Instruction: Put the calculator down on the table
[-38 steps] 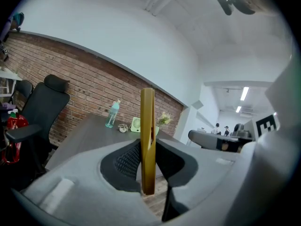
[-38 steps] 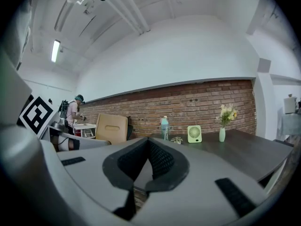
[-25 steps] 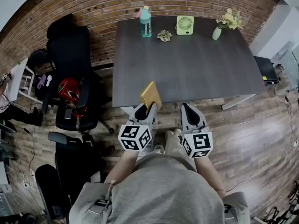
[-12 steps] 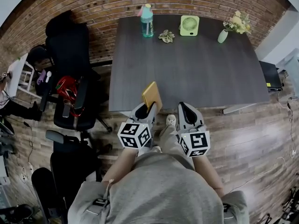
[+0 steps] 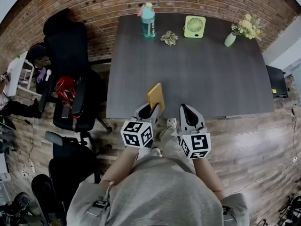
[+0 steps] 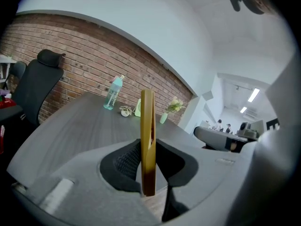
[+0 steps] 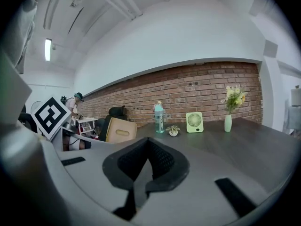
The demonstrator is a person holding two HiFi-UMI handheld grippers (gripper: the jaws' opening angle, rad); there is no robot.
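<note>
Approach step, I judge: left gripper [image 5: 150,112] clamps flat gold calculator [image 5: 155,96] on edge, above near edge of dark grey bench [image 5: 188,69]. Right gripper [image 5: 189,114] closed, empty. Next: lower, release.

We log even, diffuse indoor light in all three views. The head view is uniformly bright, with no hard shadows and only a faint matte sheen on the dark bench [image 5: 188,74]. Strip lights [image 6: 253,95] burn overexposed far off in the left gripper view, as does a ceiling tube [image 7: 48,49] in the right gripper view. Fisheye distortion is strong: the brick wall [image 5: 117,4] bows into an arc, corners vignette to black, and the near foreground in both gripper views is soft while the distance is fairly sharp.
</note>
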